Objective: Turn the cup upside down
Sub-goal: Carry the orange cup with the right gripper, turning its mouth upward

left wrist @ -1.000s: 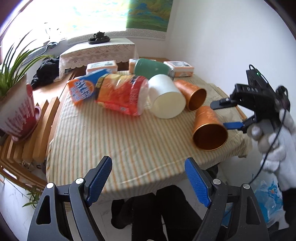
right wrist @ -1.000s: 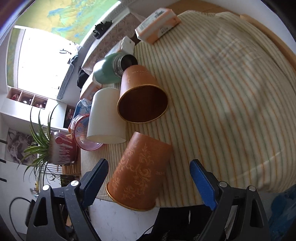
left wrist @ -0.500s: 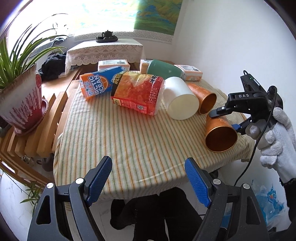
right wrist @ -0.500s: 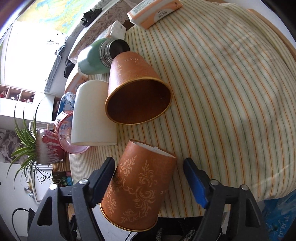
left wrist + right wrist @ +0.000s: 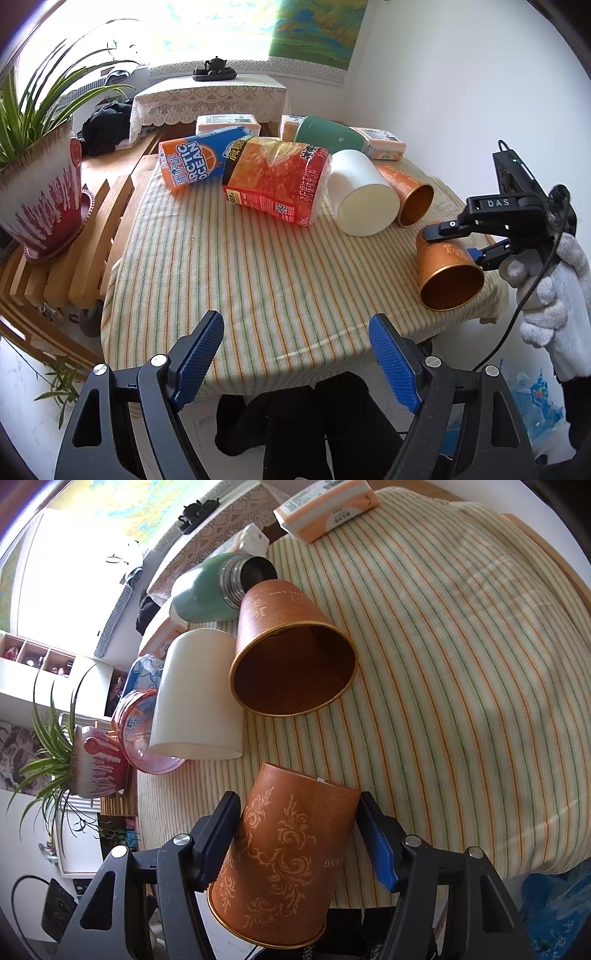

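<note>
Only right wrist shows cup [image 5: 284, 853] floral pattern.

Right tongs [image 5: 295, 834] clamped around patterned orange cup [image 5: 284, 860] lying on striped tablecloth [image 5: 461, 664].

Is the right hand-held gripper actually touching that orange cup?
Touching: the right wrist view shows both fingers pressed against the orange cup.

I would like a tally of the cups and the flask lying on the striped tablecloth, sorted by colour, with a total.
Orange paper cups with a floral pattern: 2, one between the right gripper's fingers, one lying on its side.
White plastic cup: 1.
Green metal flask: 1.
Total: 4.
</note>
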Motion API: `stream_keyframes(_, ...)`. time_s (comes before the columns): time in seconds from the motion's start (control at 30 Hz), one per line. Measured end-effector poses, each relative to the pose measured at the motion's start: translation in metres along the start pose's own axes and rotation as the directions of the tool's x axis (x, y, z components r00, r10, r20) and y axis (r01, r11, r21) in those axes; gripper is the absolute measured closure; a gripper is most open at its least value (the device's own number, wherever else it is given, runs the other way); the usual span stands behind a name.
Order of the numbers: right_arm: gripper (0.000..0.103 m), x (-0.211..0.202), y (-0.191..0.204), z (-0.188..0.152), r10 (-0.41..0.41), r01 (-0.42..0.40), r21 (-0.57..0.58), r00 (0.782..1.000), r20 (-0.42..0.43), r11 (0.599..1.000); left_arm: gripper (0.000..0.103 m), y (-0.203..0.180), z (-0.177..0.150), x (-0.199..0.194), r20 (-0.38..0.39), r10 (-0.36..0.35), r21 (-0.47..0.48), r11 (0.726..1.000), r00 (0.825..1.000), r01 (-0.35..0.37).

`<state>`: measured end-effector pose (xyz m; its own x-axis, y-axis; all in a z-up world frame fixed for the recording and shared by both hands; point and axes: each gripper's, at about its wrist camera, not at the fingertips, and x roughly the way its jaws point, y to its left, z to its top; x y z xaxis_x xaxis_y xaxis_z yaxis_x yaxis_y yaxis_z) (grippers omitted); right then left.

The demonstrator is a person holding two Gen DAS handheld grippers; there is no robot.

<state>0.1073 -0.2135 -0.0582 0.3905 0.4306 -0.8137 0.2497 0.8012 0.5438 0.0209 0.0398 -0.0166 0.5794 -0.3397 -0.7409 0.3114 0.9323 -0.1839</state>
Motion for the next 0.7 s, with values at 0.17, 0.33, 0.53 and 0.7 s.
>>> stream_keyframes(0.17,0.045,-0.011,0.003,-0.008,-0.007,0.01,-0.046,0.998,0.064,0.999,0.019,-0.004,0.0,0.006,-0.011,-0.009,0.004,1.0,1.0,0.009)
stream_keyframes(0.33,0.046,-0.018,0.014,-0.013,-0.035,0.047,-0.104,0.992,0.12,0.993,0.019,-0.009,0.001,0.012,-0.02,-0.016,0.013,1.0,1.0,0.016)
stream_keyframes(0.53,0.047,-0.031,0.033,-0.024,-0.083,0.133,-0.203,0.968,0.238,0.97,0.019,-0.014,0.001,0.011,-0.016,-0.012,0.02,1.0,1.0,0.012)
stream_keyframes(0.7,0.047,-0.039,0.042,-0.032,-0.1,0.187,-0.252,0.941,0.322,0.949,0.019,-0.018,0.002,0.014,-0.015,-0.003,0.029,1.0,1.0,0.003)
